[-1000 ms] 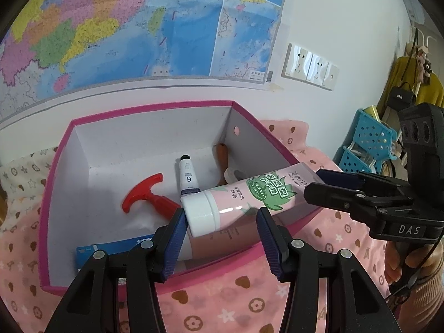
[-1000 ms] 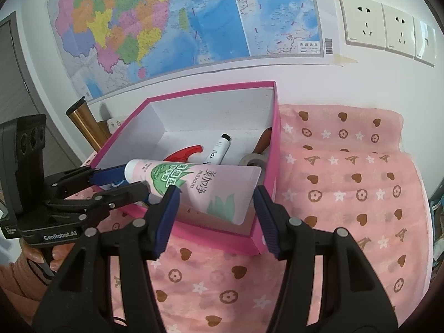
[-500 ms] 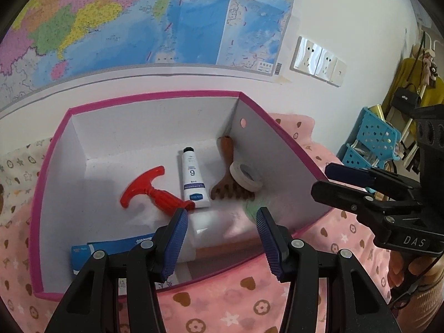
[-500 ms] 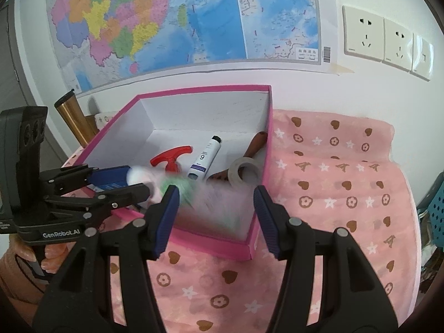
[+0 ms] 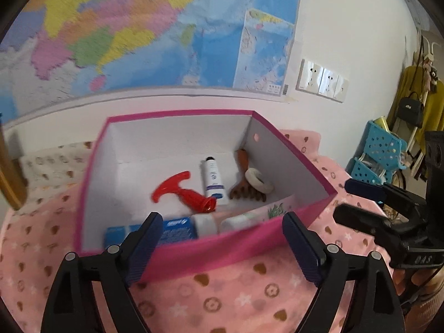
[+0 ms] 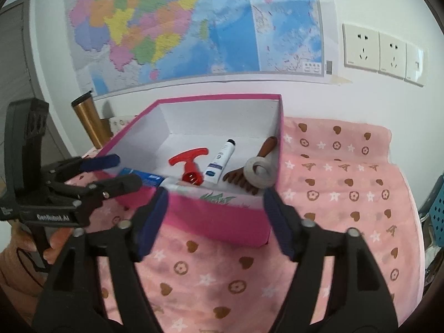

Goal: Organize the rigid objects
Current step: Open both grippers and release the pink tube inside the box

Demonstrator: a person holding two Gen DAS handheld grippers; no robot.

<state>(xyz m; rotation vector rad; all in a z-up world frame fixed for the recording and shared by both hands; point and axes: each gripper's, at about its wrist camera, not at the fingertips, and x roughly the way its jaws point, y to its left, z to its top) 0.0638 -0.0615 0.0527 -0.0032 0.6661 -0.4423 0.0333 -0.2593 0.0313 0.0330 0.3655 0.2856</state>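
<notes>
1. The pink cloth [image 6: 333, 194] covers the table, and nothing loose lies on the part of it that I can see, so the sorting looks close to done.
2. The pink box [image 6: 222, 219] sits on the cloth below the map [image 6: 194, 22], open at the top.
3. The big white tube with green leaves [image 5: 249, 216] lies inside the box along its near wall, cap end next to the blue carton [image 5: 166, 229]. It rests flat and nothing grips it.
4. The left gripper [image 5: 222, 245] has just been opening; its fingers stand wide apart in front of the near wall with nothing between them.
5. The right gripper [image 6: 216, 219] has also just been opening, fingers apart and empty, just outside the same wall.
6. Farther in lie the red T-handle tool [image 6: 191, 168], the small white tube [image 6: 220, 161], the wooden comb [image 6: 249, 166] and the tape roll [image 6: 259, 173], all flat on the floor of the box.
7. To finish the release well, I'd draw both grippers back and up, keeping the fingers wide so neither catches the rim and drags the box.
</notes>
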